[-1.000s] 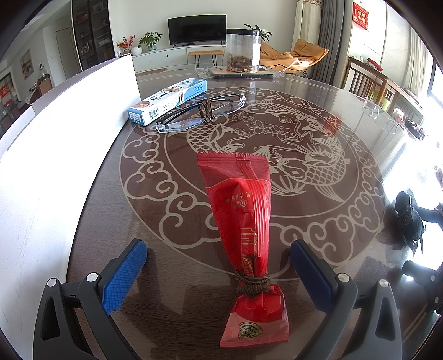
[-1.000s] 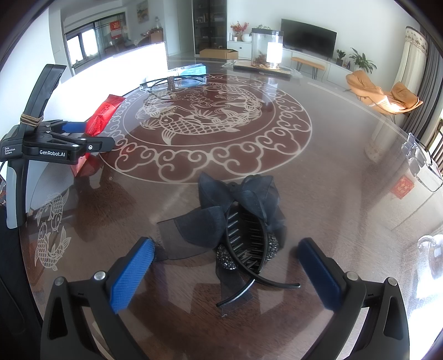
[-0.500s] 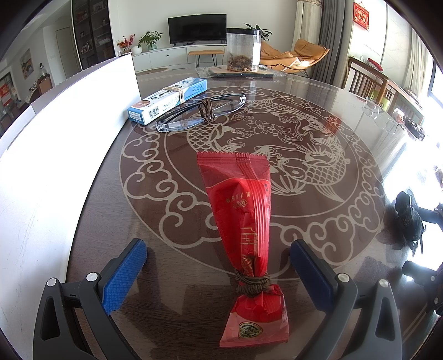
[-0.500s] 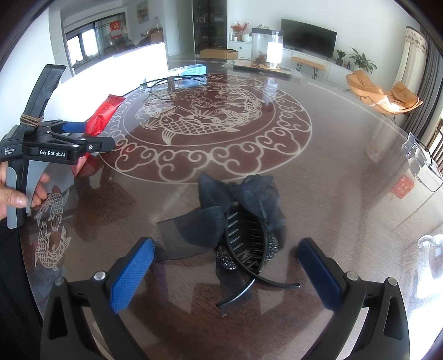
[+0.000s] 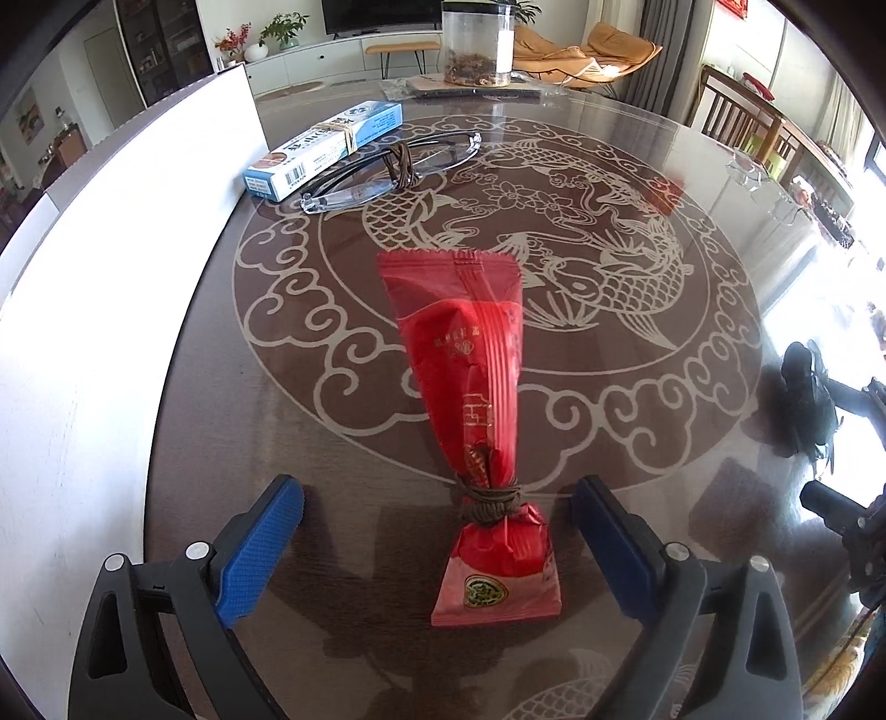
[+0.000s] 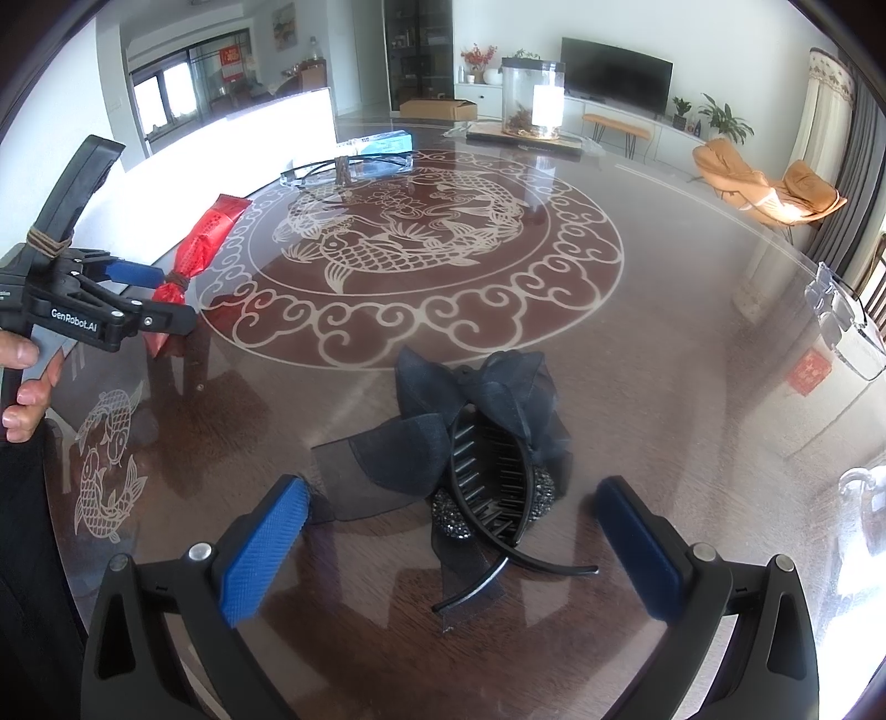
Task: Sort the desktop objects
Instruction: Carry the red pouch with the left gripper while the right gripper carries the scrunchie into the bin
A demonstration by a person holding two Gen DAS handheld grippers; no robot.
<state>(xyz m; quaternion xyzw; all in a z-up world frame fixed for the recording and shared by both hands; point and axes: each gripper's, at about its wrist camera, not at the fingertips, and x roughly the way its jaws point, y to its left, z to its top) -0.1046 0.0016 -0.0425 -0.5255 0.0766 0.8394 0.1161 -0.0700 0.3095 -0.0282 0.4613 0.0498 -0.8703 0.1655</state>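
A red snack packet (image 5: pixel 465 376), tied near its bottom with brown cord, lies flat on the glass-topped table (image 5: pixel 692 443). My left gripper (image 5: pixel 437 498) straddles the tied end; its jaws are closing, and a gap still shows between each blue pad and the packet. The right wrist view shows the same gripper (image 6: pixel 149 299) at the left, beside the packet (image 6: pixel 207 238). A black hair clip with a gauze bow (image 6: pixel 487 476) lies between the open fingers of my right gripper (image 6: pixel 451 493), untouched. Folded glasses (image 5: pixel 387 166) and a blue box (image 5: pixel 326 147) lie farther back.
A tall white panel (image 5: pixel 111 277) runs along the table's left side. A clear jar (image 5: pixel 476 44) stands on a board at the far edge. A person's hand (image 6: pixel 27 387) holds the left gripper's handle. Clear plastic pieces (image 6: pixel 841 327) sit at the right rim.
The left gripper's fingers have drawn slightly closer around the packet, and it has tipped a little further down. A hand has come into view on its handle. The right gripper is still.
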